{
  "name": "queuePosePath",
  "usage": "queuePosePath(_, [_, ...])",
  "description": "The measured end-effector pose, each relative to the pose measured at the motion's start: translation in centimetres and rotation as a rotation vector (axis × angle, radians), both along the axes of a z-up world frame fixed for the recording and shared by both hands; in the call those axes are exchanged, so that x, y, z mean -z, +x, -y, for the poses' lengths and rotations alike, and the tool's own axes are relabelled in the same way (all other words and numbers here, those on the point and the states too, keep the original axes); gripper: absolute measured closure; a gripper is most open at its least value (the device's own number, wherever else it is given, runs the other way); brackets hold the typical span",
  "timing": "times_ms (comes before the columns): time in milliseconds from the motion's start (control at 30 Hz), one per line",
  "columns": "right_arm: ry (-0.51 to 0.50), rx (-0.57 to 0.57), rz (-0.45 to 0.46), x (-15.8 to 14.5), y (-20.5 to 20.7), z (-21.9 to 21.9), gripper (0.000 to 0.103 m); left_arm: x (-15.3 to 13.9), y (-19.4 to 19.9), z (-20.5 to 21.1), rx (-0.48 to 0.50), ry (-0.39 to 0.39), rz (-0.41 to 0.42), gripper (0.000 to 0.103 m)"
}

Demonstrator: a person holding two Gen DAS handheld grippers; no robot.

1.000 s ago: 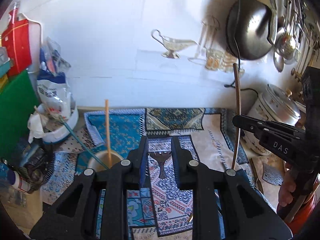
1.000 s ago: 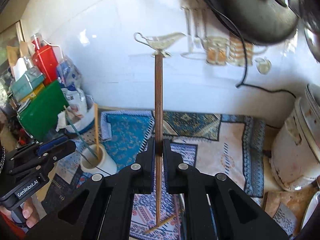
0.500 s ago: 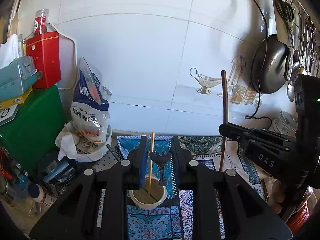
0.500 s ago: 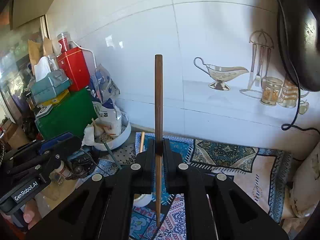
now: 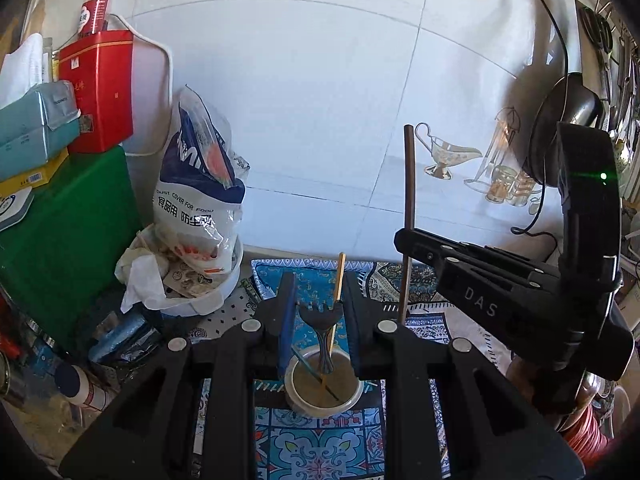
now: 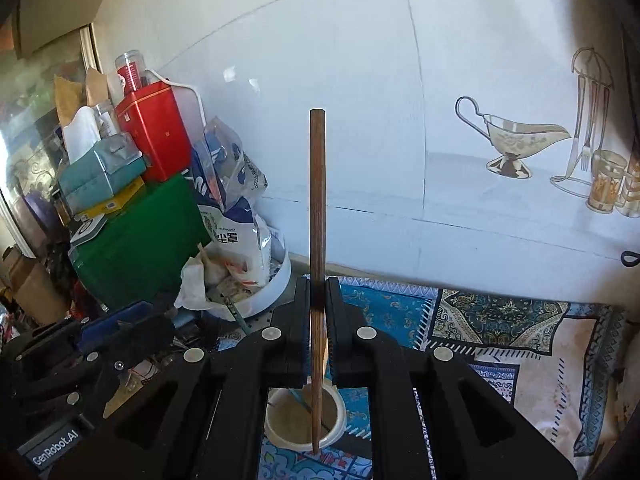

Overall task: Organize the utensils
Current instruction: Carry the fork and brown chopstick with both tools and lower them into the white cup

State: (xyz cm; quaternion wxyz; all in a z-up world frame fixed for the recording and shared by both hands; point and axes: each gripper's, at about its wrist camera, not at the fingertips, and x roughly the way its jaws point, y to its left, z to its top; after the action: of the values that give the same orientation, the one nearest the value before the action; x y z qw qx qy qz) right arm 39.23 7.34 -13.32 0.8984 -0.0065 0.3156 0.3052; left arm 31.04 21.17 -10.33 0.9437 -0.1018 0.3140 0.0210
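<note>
While both grippers tilt forward and down toward the patterned cloth (image 5: 320,448), the right gripper (image 6: 319,312) clamps a dark brown wooden chopstick (image 6: 317,200) between its closed fingers. The chopstick stands nearly upright, its long axis running from a blunt top end high against the white tiled wall (image 5: 320,100) to a lower tip that reaches the near rim of a white cup (image 6: 340,408) below. Whether that tip touches the rim cannot be told. The left wrist view shows the same gripper coming in from the right, level and side-on, with the chopstick crossing it upright.

The left gripper (image 5: 319,308) hovers just above the cup, its fingers a narrow gap apart and pressing on nothing. Between them appears a dark fork-like utensil (image 5: 320,320), prongs up, its handle going down into the cup. A pale bamboo stick (image 5: 338,296) leans in the cup too, slanting up and slightly right, and a thin teal stick (image 5: 306,362) lies across the cup's mouth. The cup sits on the cloth, near a white bowl of bags (image 5: 216,300).
</note>
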Motion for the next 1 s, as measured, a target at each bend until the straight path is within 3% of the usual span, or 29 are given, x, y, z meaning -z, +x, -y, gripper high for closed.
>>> queuePosePath(667, [-0.095, 0.005, -0.112, 8.1, 2.1, -2.3, 0.096, 8.1, 3.0, -1.0, 0.020, -0.040, -0.176, 0.081])
queuePosePath(1000, [-0.163, -0.044, -0.196, 10.5, 1.5, -2.6, 0.096, 9.8, 3.8, -1.0, 0.024, -0.053, -0.245, 0.081])
